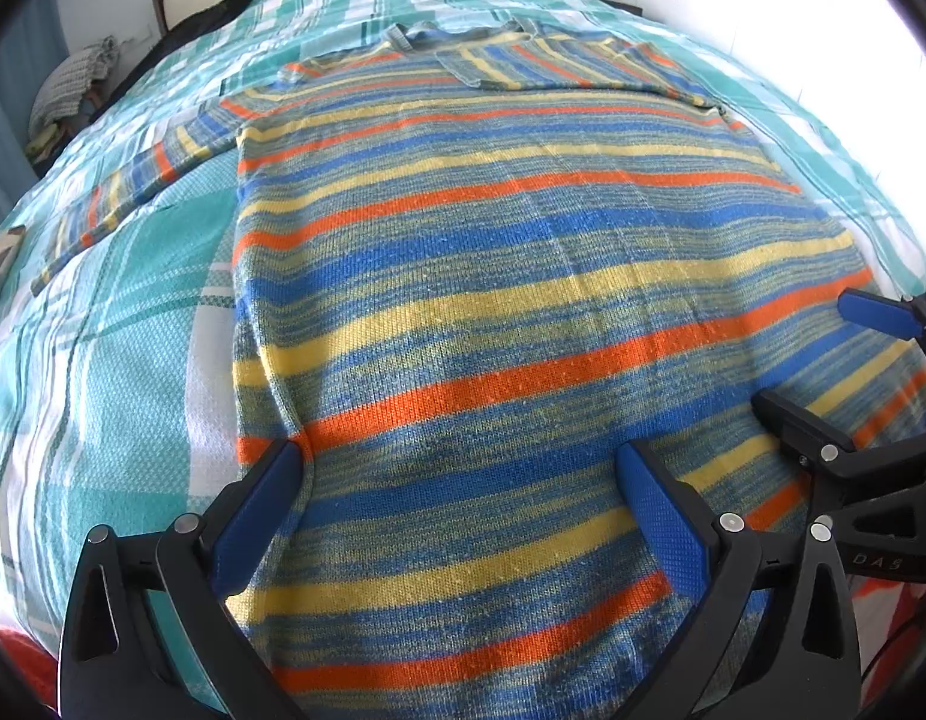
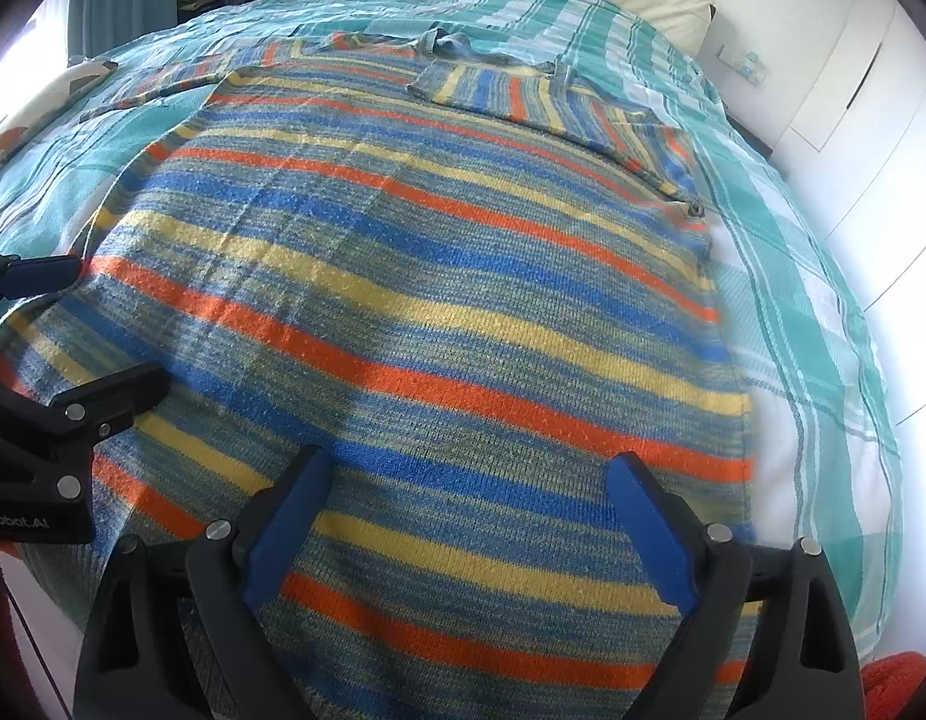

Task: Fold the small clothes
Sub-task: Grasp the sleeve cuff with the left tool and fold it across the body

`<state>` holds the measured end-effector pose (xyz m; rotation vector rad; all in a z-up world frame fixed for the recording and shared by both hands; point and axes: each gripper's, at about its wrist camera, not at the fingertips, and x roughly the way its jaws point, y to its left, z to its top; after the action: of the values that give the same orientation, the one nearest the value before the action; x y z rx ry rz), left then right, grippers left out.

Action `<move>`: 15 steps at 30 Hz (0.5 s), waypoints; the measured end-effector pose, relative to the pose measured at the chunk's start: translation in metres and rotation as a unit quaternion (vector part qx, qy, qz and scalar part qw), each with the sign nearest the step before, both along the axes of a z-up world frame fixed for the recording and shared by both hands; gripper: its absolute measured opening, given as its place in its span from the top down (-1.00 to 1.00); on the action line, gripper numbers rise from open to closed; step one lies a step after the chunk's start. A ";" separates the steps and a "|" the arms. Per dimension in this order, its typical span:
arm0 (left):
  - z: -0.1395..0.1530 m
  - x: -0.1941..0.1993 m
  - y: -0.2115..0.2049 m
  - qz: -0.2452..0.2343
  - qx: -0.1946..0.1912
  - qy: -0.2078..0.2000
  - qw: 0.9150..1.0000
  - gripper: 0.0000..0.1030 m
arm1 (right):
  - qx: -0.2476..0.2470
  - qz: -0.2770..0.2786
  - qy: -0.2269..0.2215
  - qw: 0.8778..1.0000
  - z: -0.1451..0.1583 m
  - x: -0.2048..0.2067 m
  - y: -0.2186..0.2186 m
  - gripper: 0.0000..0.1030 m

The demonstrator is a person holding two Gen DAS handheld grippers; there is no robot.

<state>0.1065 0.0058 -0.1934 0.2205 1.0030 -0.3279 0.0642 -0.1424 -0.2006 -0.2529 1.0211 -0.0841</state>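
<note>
Striped blue, orange and yellow knit sweater [image 1: 493, 300] lay flat mid-bed [image 1: 133, 330]; one sleeve [image 2: 523, 96] already folded in. I judged body folds remained. Left hand-held gripper [image 1: 457, 516] and right hand-held gripper [image 2: 469, 516] both spread, empty, above hem.

Sweater [image 1: 493, 312] flat on the bed [image 1: 121, 360], collar at far end, hem near. One sleeve [image 1: 133, 186] stretched out left on the bedcover — other sleeve [image 2: 559, 102] folded across the chest, far right.

One striped sweater [image 1: 493, 312] on one checked bedspread [image 1: 121, 360], plus two grippers [image 1: 463, 516] [image 2: 463, 516].
</note>
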 end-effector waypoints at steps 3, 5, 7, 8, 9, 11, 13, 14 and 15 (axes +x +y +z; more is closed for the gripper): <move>0.020 0.004 0.011 0.006 -0.029 0.017 0.999 -0.96 | 0.049 -0.014 -0.010 0.999 0.018 -0.003 -0.015 -0.72; 0.041 0.007 0.032 0.023 -0.068 0.007 0.997 -0.97 | 0.063 -0.020 -0.053 0.996 0.043 -0.011 -0.024 -0.70; 0.060 0.024 0.067 0.060 -0.104 -0.004 0.993 -0.97 | 0.061 -0.017 -0.095 0.994 0.065 -0.020 -0.030 -0.73; 0.064 0.037 0.088 0.085 -0.121 -0.002 0.989 -0.98 | 0.060 -0.015 -0.104 0.993 0.071 -0.022 -0.032 -0.73; 0.065 0.049 0.106 0.106 -0.133 0.001 0.985 -0.98 | 0.062 -0.014 -0.110 0.992 0.073 -0.024 -0.034 -0.73; 0.064 0.088 0.169 0.197 -0.154 0.003 0.968 -0.97 | 0.077 -0.015 -0.106 0.991 0.068 -0.026 -0.038 -0.73; 0.061 0.117 0.226 0.282 -0.169 -0.002 0.944 -0.97 | 0.089 -0.015 -0.083 0.992 0.056 -0.025 -0.039 -0.73; 0.058 0.133 0.258 0.330 -0.178 -0.003 0.927 -0.97 | 0.093 -0.012 -0.071 0.993 0.052 -0.023 -0.038 -0.73; 0.055 0.148 0.284 0.365 -0.185 0.000 0.913 -0.97 | 0.095 -0.007 -0.066 0.993 0.049 -0.023 -0.036 -0.73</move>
<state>0.2549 0.2900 -0.1382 -0.4970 0.9343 0.1730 0.0414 -0.1787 -0.1518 -0.0648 0.8926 -0.0151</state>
